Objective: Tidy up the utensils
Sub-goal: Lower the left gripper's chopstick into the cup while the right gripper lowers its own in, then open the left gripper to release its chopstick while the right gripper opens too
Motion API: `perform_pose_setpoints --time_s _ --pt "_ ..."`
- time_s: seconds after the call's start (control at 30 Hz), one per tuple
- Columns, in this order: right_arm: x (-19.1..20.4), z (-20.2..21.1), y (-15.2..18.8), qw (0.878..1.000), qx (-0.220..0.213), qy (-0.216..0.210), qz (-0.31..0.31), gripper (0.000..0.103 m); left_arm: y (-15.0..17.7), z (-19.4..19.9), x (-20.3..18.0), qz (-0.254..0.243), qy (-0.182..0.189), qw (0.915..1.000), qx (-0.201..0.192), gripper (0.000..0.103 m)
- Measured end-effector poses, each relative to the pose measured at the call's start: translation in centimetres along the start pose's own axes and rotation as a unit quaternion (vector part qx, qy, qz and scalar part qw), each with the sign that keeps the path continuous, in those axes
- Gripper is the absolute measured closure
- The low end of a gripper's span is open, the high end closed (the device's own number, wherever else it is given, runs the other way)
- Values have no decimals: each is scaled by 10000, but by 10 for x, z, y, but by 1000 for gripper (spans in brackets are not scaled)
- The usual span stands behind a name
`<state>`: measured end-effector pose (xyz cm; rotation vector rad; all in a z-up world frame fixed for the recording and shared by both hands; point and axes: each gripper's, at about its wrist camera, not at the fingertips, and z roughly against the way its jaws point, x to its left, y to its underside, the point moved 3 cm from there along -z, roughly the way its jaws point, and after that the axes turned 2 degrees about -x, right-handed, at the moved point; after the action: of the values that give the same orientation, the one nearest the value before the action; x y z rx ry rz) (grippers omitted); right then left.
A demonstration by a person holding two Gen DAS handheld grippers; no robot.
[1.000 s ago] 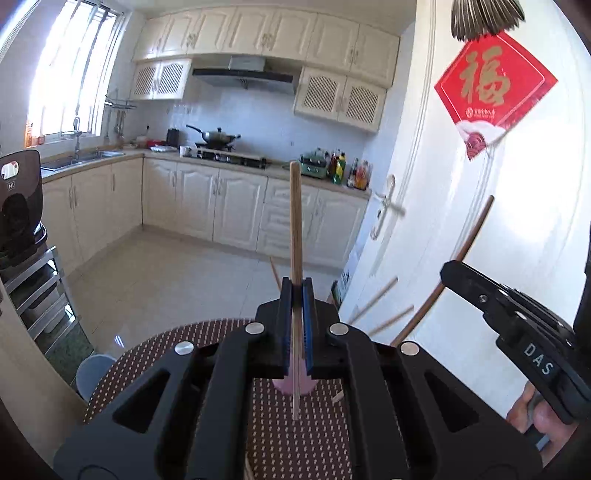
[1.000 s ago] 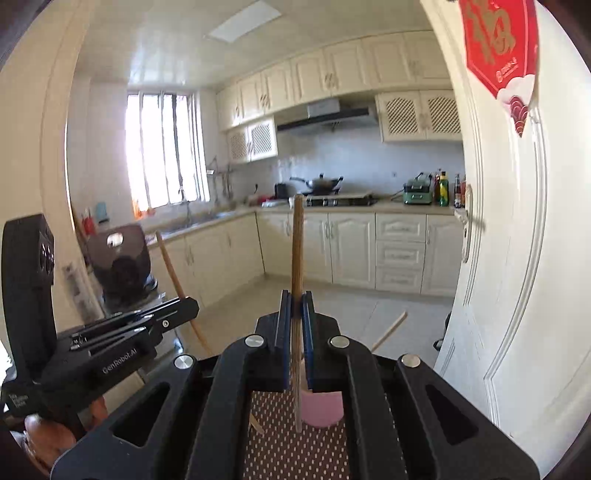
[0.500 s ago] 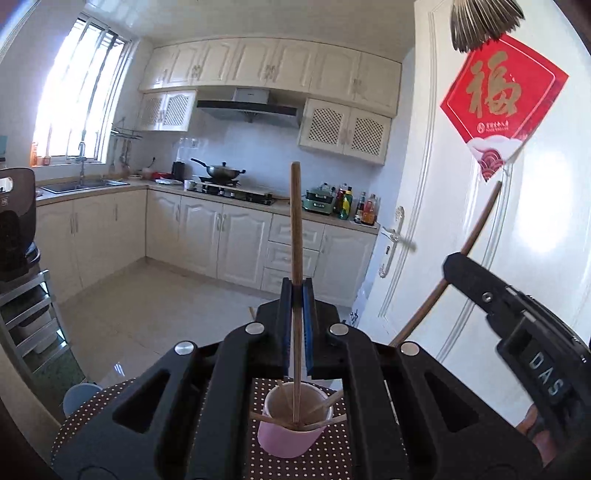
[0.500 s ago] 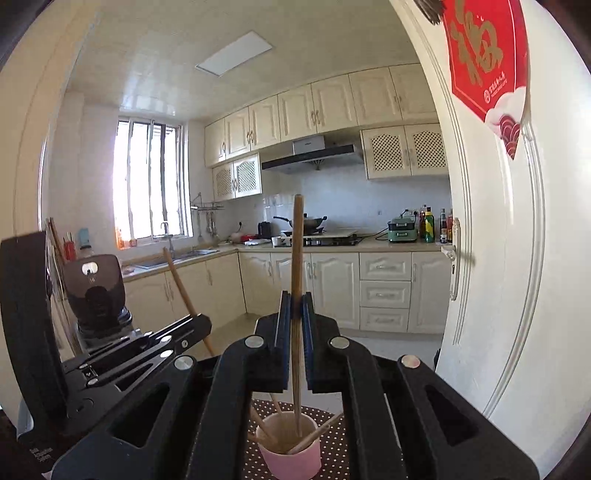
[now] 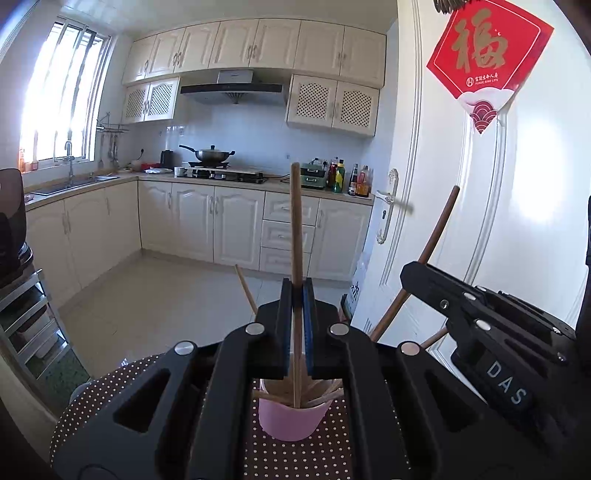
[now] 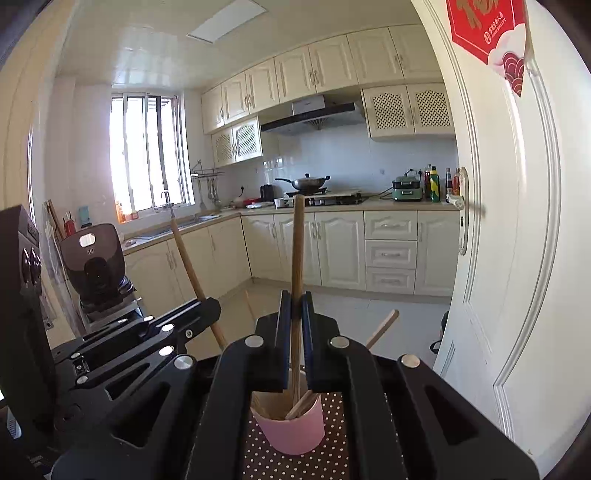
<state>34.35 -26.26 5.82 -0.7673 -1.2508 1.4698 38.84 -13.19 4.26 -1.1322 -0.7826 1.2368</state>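
Standing upright, a chopstick [image 5: 296, 236] was pinched by the left gripper [image 5: 296, 325] and another [image 6: 297, 266] by the right gripper [image 6: 295, 328], lower tips already inside the pink cup [image 5: 290, 419] directly below.

The pink cup [image 5: 290, 419] is half hidden behind the gripper's black body, the red door hanging [image 6: 487, 31] is cut off at twelve o'clock, and the counter bottles [image 5: 347, 179] are too small to read.
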Motion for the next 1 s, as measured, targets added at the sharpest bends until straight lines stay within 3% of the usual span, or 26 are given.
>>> perform_pose_setpoints --time_s 0.63,1.0 --pt "2 7 1 9995 276 48 -108 98 4 9 9 -42 -76 9986 517 96" --pt "17 37 -13 9997 257 25 -51 93 -4 43 20 -22 -133 9984 552 96"
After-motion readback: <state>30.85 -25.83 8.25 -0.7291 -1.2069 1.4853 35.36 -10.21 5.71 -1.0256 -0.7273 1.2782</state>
